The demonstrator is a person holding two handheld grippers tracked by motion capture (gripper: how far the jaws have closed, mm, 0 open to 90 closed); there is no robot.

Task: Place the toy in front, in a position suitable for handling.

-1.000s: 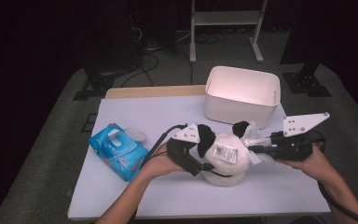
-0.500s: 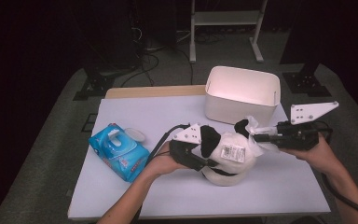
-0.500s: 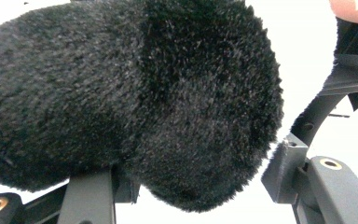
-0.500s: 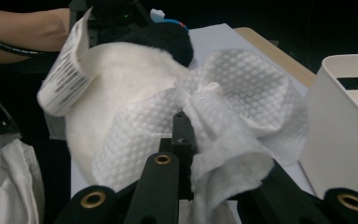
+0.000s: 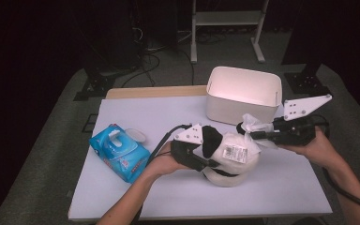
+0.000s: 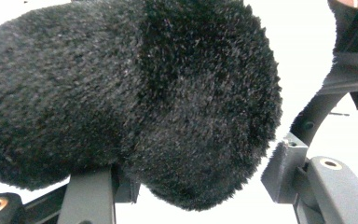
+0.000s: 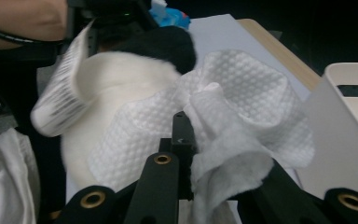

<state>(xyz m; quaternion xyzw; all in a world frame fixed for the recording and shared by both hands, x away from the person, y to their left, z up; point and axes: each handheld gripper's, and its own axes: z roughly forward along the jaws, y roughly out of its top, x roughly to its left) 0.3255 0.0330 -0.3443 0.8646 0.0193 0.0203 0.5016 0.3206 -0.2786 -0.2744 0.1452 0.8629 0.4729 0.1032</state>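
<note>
- My left hand-held gripper [image 5: 201, 161] has just been closing and now pinches the plush toy [image 5: 232, 154] by its black fur, at the table's [image 5: 136, 117] 5 o'clock.
- My right hand-held gripper [image 5: 255, 135] is clamped on a white wipe [image 7: 242, 88].
- The toy's tag [image 5: 235, 152] carries print too small to read.
- The blue wipes pack [image 5: 119, 152] at 8 o'clock: lettering illegible.

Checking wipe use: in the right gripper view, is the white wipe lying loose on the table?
No, the right gripper has its jaws pinched on the bunched wipe and holds it against the plush toy.

Lab or studio: dark surroundings, metal stand [image 5: 227, 28], floor cables [image 5: 145, 51].
</note>
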